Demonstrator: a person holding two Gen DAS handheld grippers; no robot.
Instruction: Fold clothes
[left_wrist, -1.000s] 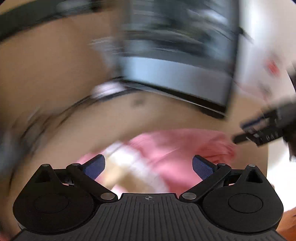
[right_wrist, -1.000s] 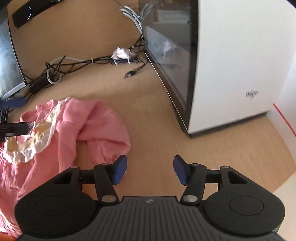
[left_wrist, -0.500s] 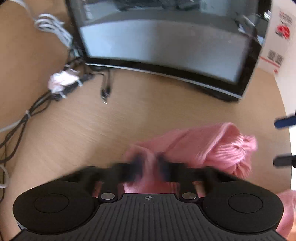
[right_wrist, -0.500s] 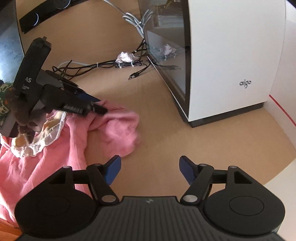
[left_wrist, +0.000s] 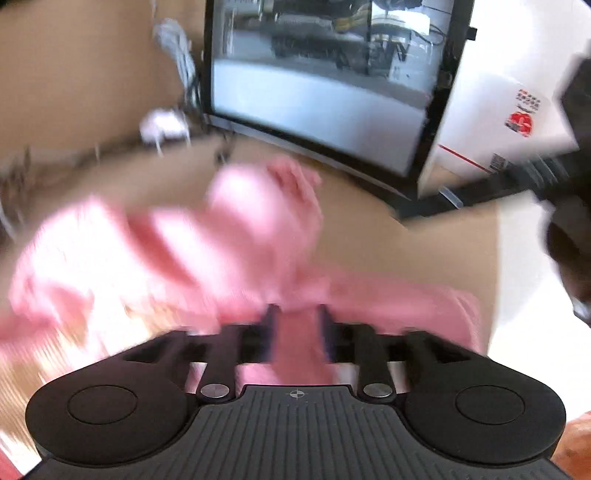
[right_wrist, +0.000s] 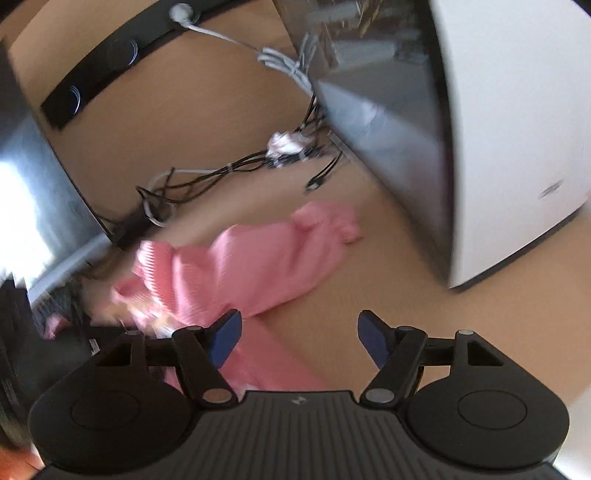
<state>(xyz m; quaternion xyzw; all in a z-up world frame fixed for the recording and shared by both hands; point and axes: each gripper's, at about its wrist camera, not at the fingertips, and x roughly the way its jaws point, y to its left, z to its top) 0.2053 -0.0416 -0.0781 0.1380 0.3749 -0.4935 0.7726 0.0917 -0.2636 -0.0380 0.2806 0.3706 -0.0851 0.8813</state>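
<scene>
Left wrist, left hand-held gripper (left_wrist: 297, 326) clamping pink garment (left_wrist: 221, 236)

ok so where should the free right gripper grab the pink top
Probably the loose sleeve end of the pink top, the part lying flat and stretched out toward the white computer case. Come in low from the near side: the right gripper is open just short of it, while the left gripper pinches the bunched part.

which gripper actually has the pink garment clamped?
The left gripper: shut on the pink garment. The right gripper is open, nothing between its fingers.
</scene>
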